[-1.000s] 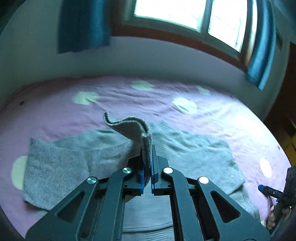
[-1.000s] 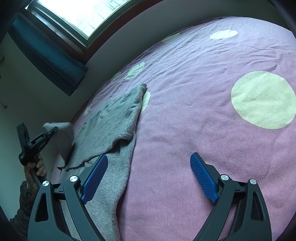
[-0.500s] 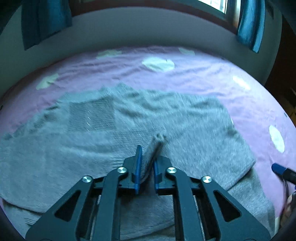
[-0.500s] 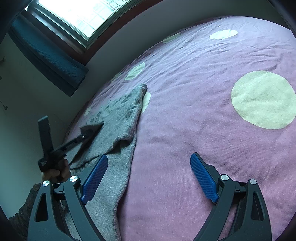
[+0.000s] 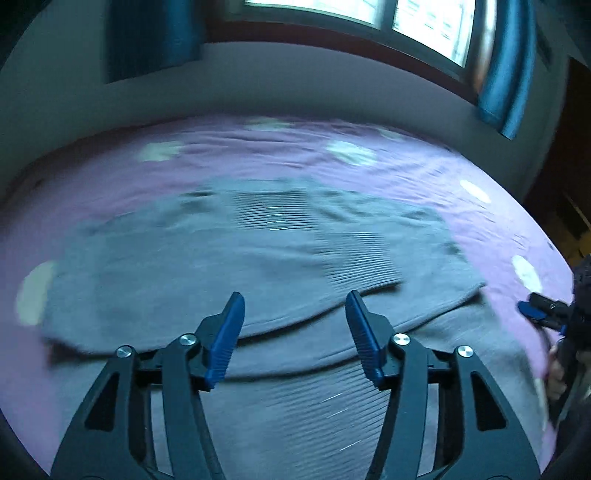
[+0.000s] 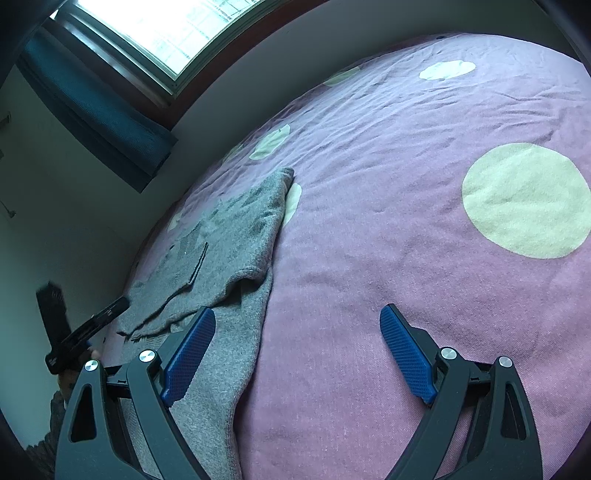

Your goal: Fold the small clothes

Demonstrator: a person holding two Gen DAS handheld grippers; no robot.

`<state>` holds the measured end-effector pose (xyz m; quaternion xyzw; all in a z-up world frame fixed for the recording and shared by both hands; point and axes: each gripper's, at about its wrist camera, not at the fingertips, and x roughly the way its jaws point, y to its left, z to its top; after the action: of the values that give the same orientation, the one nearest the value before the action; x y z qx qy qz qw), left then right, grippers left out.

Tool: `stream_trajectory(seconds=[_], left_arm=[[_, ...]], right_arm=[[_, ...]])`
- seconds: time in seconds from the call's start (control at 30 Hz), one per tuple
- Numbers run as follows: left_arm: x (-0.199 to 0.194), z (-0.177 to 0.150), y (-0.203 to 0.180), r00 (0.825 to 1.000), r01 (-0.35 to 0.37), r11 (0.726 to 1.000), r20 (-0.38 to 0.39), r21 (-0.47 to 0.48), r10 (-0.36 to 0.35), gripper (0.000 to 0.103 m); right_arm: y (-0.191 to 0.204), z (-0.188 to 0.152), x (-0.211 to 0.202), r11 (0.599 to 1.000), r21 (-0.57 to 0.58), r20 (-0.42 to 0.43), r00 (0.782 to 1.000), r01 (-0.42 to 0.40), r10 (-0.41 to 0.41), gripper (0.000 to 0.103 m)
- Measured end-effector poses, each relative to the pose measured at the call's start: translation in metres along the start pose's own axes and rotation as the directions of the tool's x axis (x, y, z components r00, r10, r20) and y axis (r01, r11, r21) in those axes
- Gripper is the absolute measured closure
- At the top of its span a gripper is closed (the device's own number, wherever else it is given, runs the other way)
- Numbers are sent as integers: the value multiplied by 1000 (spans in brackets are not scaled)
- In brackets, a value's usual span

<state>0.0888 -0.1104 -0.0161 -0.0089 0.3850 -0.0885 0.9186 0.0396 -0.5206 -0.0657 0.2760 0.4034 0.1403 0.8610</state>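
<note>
A grey knitted sweater lies flat on the purple bedspread, one layer folded over another. My left gripper hovers above its near part; its jaws are opening and nothing is between them. In the right wrist view the same grey sweater lies at the left, and my right gripper stands open above the sweater's edge and the bare purple bedspread, holding nothing. My left gripper shows dark and blurred at that view's left edge.
The bedspread has pale round spots. A wall, a window and blue curtains stand behind the bed. The right gripper and a hand show at the left wrist view's right edge.
My left gripper was shut on a raised fold of the sweater, brought it down onto the garment, and has let go. The fold lies flat. The right gripper has not moved.
</note>
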Motion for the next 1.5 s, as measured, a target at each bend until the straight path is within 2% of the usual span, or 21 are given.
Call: stream_trajectory(seconds=[0.1,0.13,0.2,0.27,0.4,0.43,0.5,0.57,0.7,0.8,0.83,0.9,0.97,1.2,1.33,1.5], left_arm=[[-17,-16,52,995,-96,995,4,-41,96,45],[-20,-21,67,993,-121,991,-2,-52,121,45],[-22,-31,99,986,-168,982,-21,-88,167,45],[-20,-37,126,979,-203,969,-46,-139,198,45],[-13,-44,165,972,-235,940,-84,-249,221,45],[-11,-45,171,974,-226,934,-90,-275,209,45],[-5,-48,182,978,-206,920,-109,-332,180,45],[-3,-49,188,980,-196,912,-107,-361,168,45],[0,-46,191,980,-199,904,-100,-378,174,45],[2,-48,196,981,-190,899,-97,-395,165,45],[2,-48,196,982,-188,898,-94,-397,164,45],[3,-47,195,982,-186,898,-94,-398,161,44],[2,-47,196,983,-185,899,-93,-398,161,44],[3,-46,198,981,-192,898,-96,-396,167,44],[4,-46,198,981,-194,897,-99,-396,168,44],[7,-43,198,979,-202,899,-105,-388,174,44]], right_arm=[[12,9,-7,999,23,-10,999,40,-39,13],[18,11,-11,999,31,3,1000,28,-28,13],[39,19,-19,998,30,31,998,-59,58,13],[69,27,-14,991,15,21,991,-134,133,13],[110,37,32,978,29,-84,975,-206,208,14],[121,38,52,979,29,-126,971,-200,203,15],[135,40,84,984,25,-183,967,-174,176,23],[147,40,119,989,36,-238,960,-143,147,40],[156,40,154,995,37,-269,958,-95,101,44],[165,34,179,999,17,-299,954,-28,32,45],[166,33,183,1000,11,-302,953,-17,19,50],[173,31,188,1000,-16,-299,954,-3,-2,61],[177,31,189,999,-23,-315,949,-22,13,98],[187,40,148,996,-60,-203,978,-60,47,98],[173,41,134,997,-69,-172,985,-19,6,98],[142,29,144,997,-38,-207,976,60,-67,98]])
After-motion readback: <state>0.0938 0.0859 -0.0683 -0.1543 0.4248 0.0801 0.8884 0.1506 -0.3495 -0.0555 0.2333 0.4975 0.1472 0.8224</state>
